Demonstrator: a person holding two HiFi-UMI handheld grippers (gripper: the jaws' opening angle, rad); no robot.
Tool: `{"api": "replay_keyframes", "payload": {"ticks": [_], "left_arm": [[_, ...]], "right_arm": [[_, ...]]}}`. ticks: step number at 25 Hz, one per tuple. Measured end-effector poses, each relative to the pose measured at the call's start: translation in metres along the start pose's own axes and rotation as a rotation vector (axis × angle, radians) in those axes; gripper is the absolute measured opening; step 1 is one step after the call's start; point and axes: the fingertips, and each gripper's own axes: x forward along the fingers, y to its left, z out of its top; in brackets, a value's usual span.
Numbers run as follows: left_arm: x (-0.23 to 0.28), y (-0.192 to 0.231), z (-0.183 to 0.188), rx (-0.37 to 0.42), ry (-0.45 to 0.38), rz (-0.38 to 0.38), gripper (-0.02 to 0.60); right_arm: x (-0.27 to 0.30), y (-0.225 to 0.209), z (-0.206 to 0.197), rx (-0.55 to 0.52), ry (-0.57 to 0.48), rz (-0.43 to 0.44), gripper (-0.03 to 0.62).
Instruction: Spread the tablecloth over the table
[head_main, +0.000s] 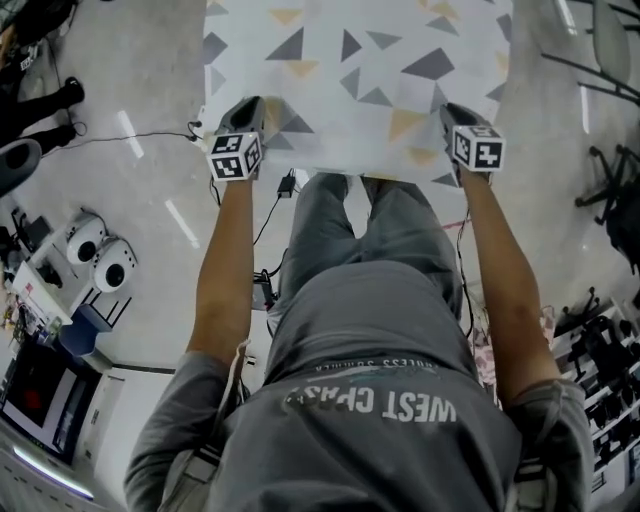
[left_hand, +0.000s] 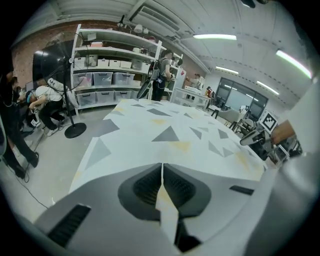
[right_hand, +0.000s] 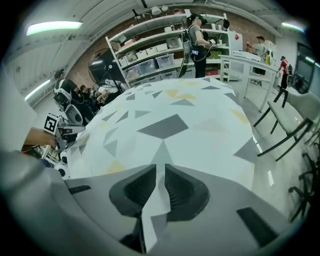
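Currently held: the tablecloth (head_main: 360, 60) lay patterned side up across the table, which was hidden beneath it. Only its near edge was lifted, caught at the two near corners.
Left gripper: the left gripper (left_hand: 162, 180) had its jaws pressed together on a thin fold of the near left corner, and the fold poked out behind the pads.
Right gripper: the right gripper (right_hand: 159, 187) pinched the near right corner the same way, with a slightly thicker strip of cloth between its pads.
Step in hand: this looked like the final pull and lay-down of the near edge, since the far part seemed to lie flat already.
Tension: both hands needed to draw toward the person evenly, so that the edge between them ran straight and no diagonal crease crossed the triangles.
Height: lowering the two corners together and level would have let the air out without the cloth ballooning.
Alignment: in the head view the edge ran roughly square between the grippers. It was worth checking that the overhang matched on both sides before letting go.
Release: the jaws were best opened only once the corners hung slack over the table's near side. A release under tension might have let the cloth creep back.
Grip check: the folds were thin, so a sharp tug risked slipping a corner out.
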Motion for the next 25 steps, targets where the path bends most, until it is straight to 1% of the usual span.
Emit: {"api": "replay_keyframes", "payload": {"ticks": [2, 4, 6, 8, 10, 11, 12, 14, 15, 16, 17, 18, 19, 20, 21, 22, 23, 25], "left_arm": [[-0.011, -0.003, -0.006, 0.019, 0.007, -0.020, 0.008], [-0.024, -0.002, -0.005, 0.046, -0.011, -0.020, 0.008], [-0.045, 0.010, -0.001, 0.039, -0.063, 0.018, 0.008], [-0.077, 0.031, -0.011, 0.004, -0.093, 0.075, 0.008], [-0.103, 0.061, -0.031, -0.020, -0.082, 0.134, 0.028], [-0.111, 0.075, -0.043, -0.040, -0.072, 0.142, 0.050], [-0.115, 0.084, -0.053, -0.069, -0.066, 0.122, 0.077], [-0.115, 0.090, -0.067, -0.138, -0.069, 0.017, 0.133], [-0.112, 0.091, -0.071, -0.162, -0.071, -0.031, 0.178], [-0.110, 0.093, -0.074, -0.180, -0.074, -0.062, 0.251], [-0.107, 0.097, -0.075, -0.200, -0.081, -0.081, 0.305], [-0.105, 0.100, -0.076, -0.228, -0.092, -0.106, 0.344], [-0.102, 0.100, -0.077, -0.260, -0.102, -0.148, 0.347], [-0.101, 0.096, -0.078, -0.287, -0.105, -0.208, 0.347], [-0.100, 0.089, -0.078, -0.297, -0.100, -0.273, 0.339], [-0.102, 0.080, -0.078, -0.284, -0.091, -0.321, 0.334], [-0.105, 0.073, -0.077, -0.253, -0.081, -0.346, 0.327], [-0.118, 0.064, -0.076, -0.192, -0.075, -0.350, 0.318]], "right_arm": [[-0.003, 0.014, -0.019, 0.013, 0.021, -0.002, 0.066], [-0.006, 0.024, -0.032, 0.028, 0.023, -0.009, 0.067], [-0.014, 0.033, -0.037, 0.038, 0.004, -0.032, 0.067], [-0.024, 0.044, -0.047, 0.047, -0.004, -0.051, 0.067], [-0.031, 0.055, -0.052, 0.048, -0.014, -0.063, 0.067], [-0.035, 0.060, -0.052, 0.045, -0.021, -0.068, 0.067], [-0.038, 0.065, -0.054, 0.040, -0.026, -0.072, 0.067], [-0.043, 0.073, -0.061, 0.034, -0.028, -0.078, 0.067], [-0.045, 0.078, -0.064, 0.032, -0.027, -0.081, 0.067], [-0.047, 0.082, -0.068, 0.030, -0.026, -0.083, 0.067], [-0.049, 0.086, -0.071, 0.029, -0.025, -0.086, 0.067], [-0.050, 0.089, -0.075, 0.028, -0.023, -0.088, 0.067], [-0.052, 0.092, -0.079, 0.027, -0.022, -0.090, 0.067], [-0.053, 0.094, -0.082, 0.025, -0.021, -0.092, 0.067], [-0.054, 0.096, -0.084, 0.024, -0.020, -0.093, 0.067], [-0.056, 0.098, -0.087, 0.024, -0.020, -0.096, 0.067], [-0.058, 0.099, -0.088, 0.026, -0.020, -0.099, 0.067], [-0.063, 0.102, -0.090, 0.033, -0.023, -0.106, 0.067]]}}
